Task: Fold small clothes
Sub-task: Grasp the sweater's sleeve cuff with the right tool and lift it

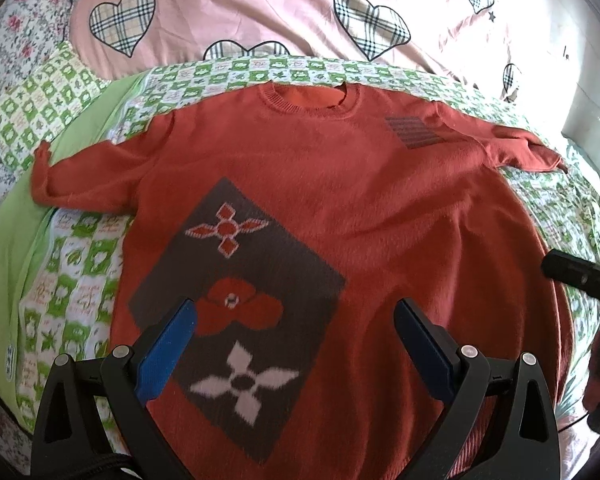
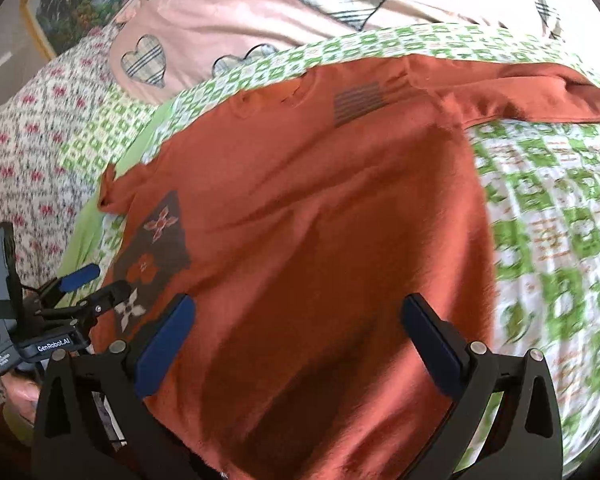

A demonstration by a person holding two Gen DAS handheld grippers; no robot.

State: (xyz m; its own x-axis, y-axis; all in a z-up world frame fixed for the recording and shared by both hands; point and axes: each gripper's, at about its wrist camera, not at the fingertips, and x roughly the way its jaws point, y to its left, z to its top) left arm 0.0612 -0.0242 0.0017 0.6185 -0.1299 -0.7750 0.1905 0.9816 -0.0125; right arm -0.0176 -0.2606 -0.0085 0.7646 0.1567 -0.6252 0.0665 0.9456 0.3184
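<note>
An orange-red knit sweater (image 1: 340, 200) lies flat and face up on the bed, neck away from me, both sleeves spread out. It has a dark brown patch with flower shapes (image 1: 236, 312) and a small striped patch (image 1: 416, 132). My left gripper (image 1: 296, 320) is open and empty, hovering over the lower front of the sweater. My right gripper (image 2: 298, 320) is open and empty over the sweater's (image 2: 320, 220) lower right part. The left gripper also shows at the left edge of the right wrist view (image 2: 92, 284).
The sweater rests on a green and white checked quilt (image 2: 548, 220). A pink duvet with plaid hearts (image 1: 260, 12) lies bunched behind the neck. A floral sheet (image 1: 4, 60) lies at the left. The right gripper's body (image 1: 584, 276) shows at the right edge.
</note>
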